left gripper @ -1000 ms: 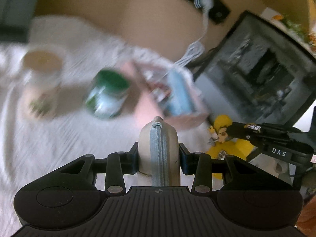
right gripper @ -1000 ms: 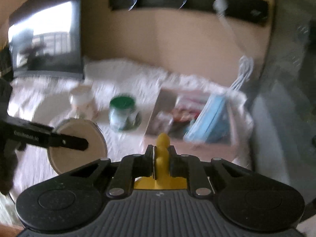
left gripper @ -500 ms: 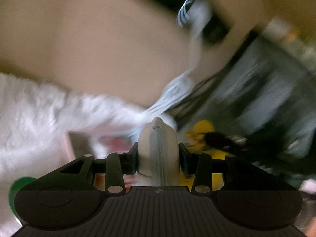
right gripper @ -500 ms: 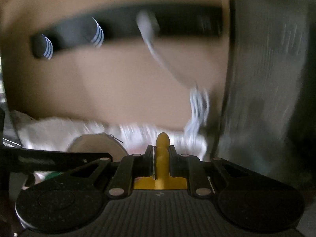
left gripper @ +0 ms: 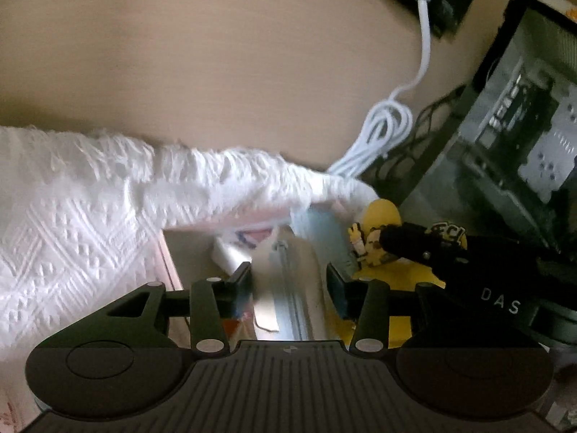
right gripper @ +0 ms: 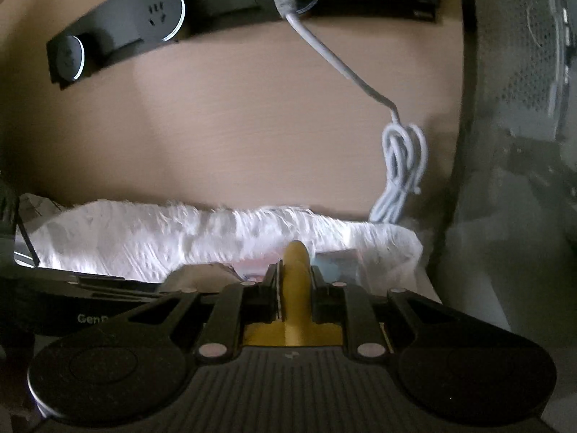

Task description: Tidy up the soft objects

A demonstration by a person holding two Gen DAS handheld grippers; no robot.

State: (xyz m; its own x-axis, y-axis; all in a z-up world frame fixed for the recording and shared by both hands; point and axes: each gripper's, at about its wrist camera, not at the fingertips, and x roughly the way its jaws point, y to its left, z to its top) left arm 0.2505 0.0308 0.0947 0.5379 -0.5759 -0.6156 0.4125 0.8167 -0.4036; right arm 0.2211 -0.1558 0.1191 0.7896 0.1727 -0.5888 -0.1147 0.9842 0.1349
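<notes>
My left gripper (left gripper: 288, 281) is shut on a round beige zip pouch (left gripper: 288, 288) and holds it over the pink box (left gripper: 169, 270), which holds a blue pack (left gripper: 313, 223) and small packets. My right gripper (right gripper: 295, 285) is shut on a yellow soft toy (right gripper: 295, 274), also held just above the box. In the left wrist view the right gripper (left gripper: 414, 249) shows at the right with the yellow toy (left gripper: 382, 216) in its fingers. In the right wrist view the left gripper's arm (right gripper: 90, 288) shows at the left.
A white textured cloth (left gripper: 72, 216) covers the table. A wooden back panel (right gripper: 234, 126) carries a black socket strip (right gripper: 162, 18) with a white coiled cable (right gripper: 400, 173). A dark computer case (left gripper: 523, 126) stands close on the right.
Both grippers moved forward over the pink box, still holding the pouch and the toy. The cup and the green-lidded jar have dropped out of view.
</notes>
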